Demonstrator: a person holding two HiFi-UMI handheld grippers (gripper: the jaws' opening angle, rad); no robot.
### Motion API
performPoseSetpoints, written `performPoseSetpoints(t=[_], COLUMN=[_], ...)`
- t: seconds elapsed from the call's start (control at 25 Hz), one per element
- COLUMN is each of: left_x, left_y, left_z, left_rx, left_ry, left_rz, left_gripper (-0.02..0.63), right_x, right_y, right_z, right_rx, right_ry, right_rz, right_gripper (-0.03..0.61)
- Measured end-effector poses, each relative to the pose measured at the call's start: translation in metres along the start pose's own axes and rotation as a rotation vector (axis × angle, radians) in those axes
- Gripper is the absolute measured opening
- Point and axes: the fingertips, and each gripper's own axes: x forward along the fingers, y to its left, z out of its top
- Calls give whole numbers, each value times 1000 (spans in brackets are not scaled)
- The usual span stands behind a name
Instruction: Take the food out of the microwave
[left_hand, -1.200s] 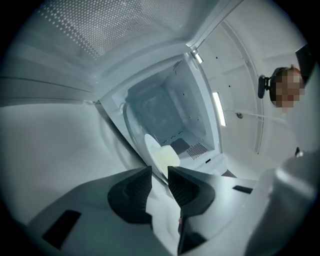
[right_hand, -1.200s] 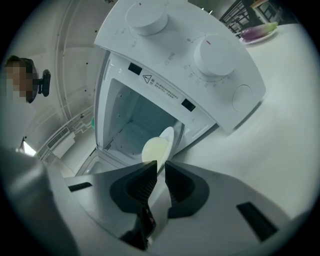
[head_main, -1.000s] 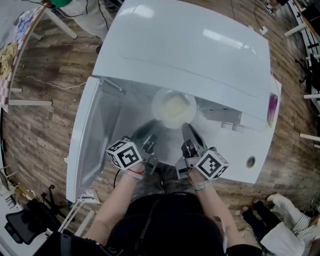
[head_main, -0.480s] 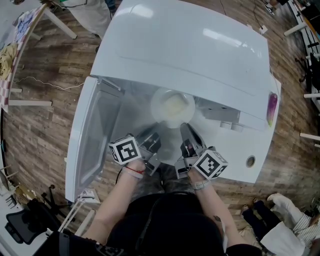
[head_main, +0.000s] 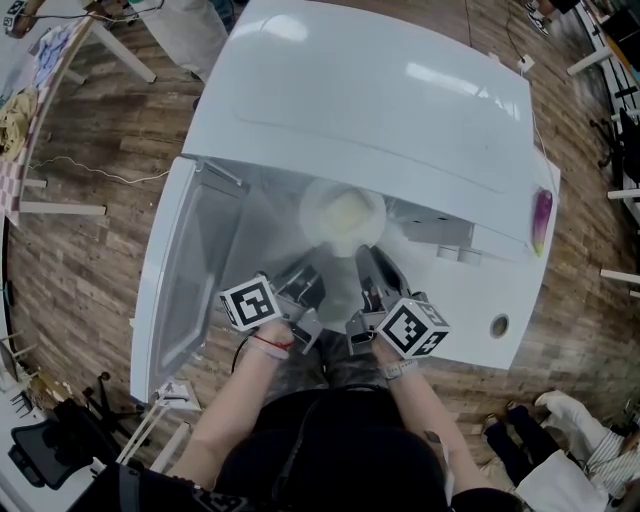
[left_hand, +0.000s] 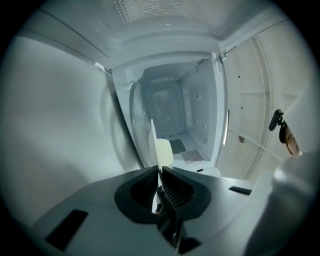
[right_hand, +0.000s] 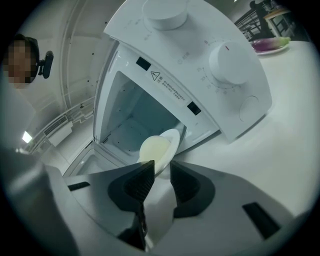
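Well left of both sets of jaws, the microwave (head_main: 380, 110) door (head_main: 175, 280) hangs wide open. The left gripper (head_main: 312, 272) reaches into the mouth of the oven. Its jaws have just been closing and now pinch the plate (head_main: 342, 215) by its near rim. In the left gripper view the plate (left_hand: 152, 142) shows edge-on as a thin white line running out from between the pads of that gripper (left_hand: 159, 172). The food (left_hand: 163, 151) sits just past the tips.

The plate is round, white and shallow. The food (head_main: 348, 212) is a smooth, pale yellow mound filling its middle. The plate lies at the front of the oven's opening, straight ahead of and between the two grippers.

The right gripper (head_main: 365, 255) comes in just beside the left one. Its jaws (right_hand: 161, 167) stand a little apart, and the white rim fills the gap from pad to pad, so they are gripping the plate (right_hand: 170, 142) too. The food (right_hand: 154, 149) lies just beyond the tips.

Above and right of those jaws, the control panel carries two round white knobs (right_hand: 227, 62). Far to the right, a purple eggplant (right_hand: 267, 44) lies well clear of the jaws.
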Motion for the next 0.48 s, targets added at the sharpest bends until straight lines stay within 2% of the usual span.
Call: performPoseSetpoints(t=[0.12, 0.24, 0.48], left_x=[1, 2, -3], left_y=[-4, -8, -6], left_z=[0, -1, 1], left_rx=[-60, -106, -126], left_ry=[-22, -42, -66], left_rz=[-26, -59, -90], left_gripper=[29, 27, 26], right_x=[2, 5, 9], right_y=[0, 0, -1], right_z=[0, -1, -1], right_rx=[29, 110, 164], right_ry=[7, 6, -15], right_rz=[5, 27, 34], right_gripper=[110, 110, 101])
